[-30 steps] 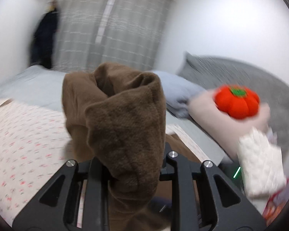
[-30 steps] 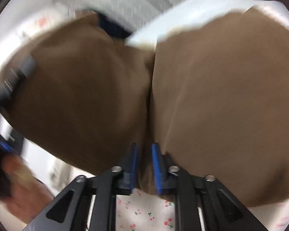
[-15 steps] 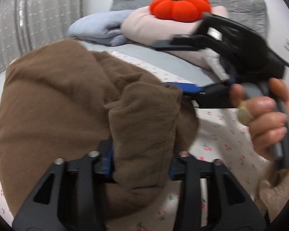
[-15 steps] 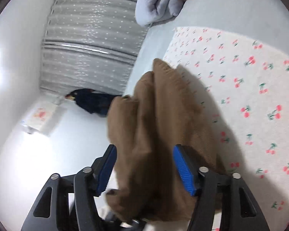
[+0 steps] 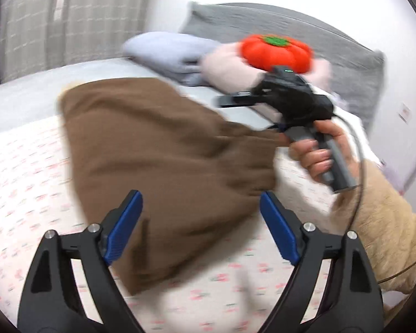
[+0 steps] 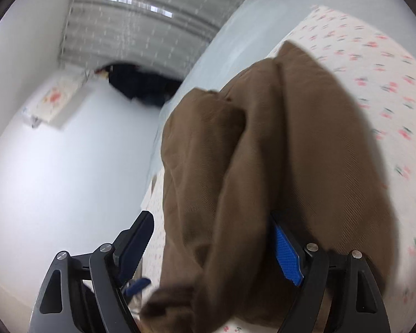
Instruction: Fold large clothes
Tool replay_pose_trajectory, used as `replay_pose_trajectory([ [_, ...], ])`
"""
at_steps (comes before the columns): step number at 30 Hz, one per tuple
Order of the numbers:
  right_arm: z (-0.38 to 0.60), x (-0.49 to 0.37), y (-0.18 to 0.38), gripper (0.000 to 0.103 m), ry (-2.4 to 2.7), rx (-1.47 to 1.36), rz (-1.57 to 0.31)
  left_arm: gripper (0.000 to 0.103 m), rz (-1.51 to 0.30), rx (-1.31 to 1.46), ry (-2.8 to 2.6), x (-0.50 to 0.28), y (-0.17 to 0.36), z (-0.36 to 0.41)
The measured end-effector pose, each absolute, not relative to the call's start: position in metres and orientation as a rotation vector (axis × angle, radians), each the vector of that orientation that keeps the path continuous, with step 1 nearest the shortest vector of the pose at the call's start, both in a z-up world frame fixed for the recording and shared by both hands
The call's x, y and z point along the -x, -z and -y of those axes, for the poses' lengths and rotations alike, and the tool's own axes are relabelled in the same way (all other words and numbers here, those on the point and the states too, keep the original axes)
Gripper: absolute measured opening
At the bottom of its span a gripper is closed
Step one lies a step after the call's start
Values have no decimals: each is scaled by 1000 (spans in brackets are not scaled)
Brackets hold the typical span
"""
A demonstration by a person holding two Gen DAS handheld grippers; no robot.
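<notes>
A brown garment lies folded in a thick bundle on the cherry-print sheet. My left gripper is open, its blue pads spread wide just in front of the garment's near edge, holding nothing. My right gripper is open too, and the brown garment bulges up between its spread fingers. In the left wrist view the right gripper sits at the garment's far right end, held by a hand.
A red pumpkin cushion rests on a pink pillow beside folded grey-blue bedding at the head of the bed. A grey headboard and grey curtains stand behind. A dark garment hangs by the wall.
My left gripper has opened and let go of the brown garment, which now lies spread on the sheet. My right gripper has stayed open over the cloth.
</notes>
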State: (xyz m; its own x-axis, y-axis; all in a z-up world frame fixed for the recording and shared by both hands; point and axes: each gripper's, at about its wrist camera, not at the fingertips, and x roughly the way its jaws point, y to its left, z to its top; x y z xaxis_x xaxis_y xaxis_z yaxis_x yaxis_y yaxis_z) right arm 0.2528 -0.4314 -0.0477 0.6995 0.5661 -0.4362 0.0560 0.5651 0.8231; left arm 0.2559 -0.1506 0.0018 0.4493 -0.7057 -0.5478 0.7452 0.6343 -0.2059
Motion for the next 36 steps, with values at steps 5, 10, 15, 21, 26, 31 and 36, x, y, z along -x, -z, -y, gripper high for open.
replay_pose_trajectory([
  [5,414,-305,42,80,-423,-890,-906,90,-817,137,768,-311,31,115],
  [10,381,-325,12,15,-287,-608,-964,90,-922,332,716,-340,55,107],
  [15,386,-289,-50,12,-304,-556,-775,90,-910,349,745,-335,50,116],
  [21,450,-244,-18,13,-235,-636,-710,91,-926,284,810,-332,48,145],
  [26,479,-242,56,44,-109,-695,-795,97,-1052,373,848,-350,75,166],
  [31,491,-231,55,81,-108,-710,-776,97,-1171,577,887,-357,107,163],
  [36,502,-239,108,71,-275,-996,-887,74,-1155,591,853,-348,104,161],
])
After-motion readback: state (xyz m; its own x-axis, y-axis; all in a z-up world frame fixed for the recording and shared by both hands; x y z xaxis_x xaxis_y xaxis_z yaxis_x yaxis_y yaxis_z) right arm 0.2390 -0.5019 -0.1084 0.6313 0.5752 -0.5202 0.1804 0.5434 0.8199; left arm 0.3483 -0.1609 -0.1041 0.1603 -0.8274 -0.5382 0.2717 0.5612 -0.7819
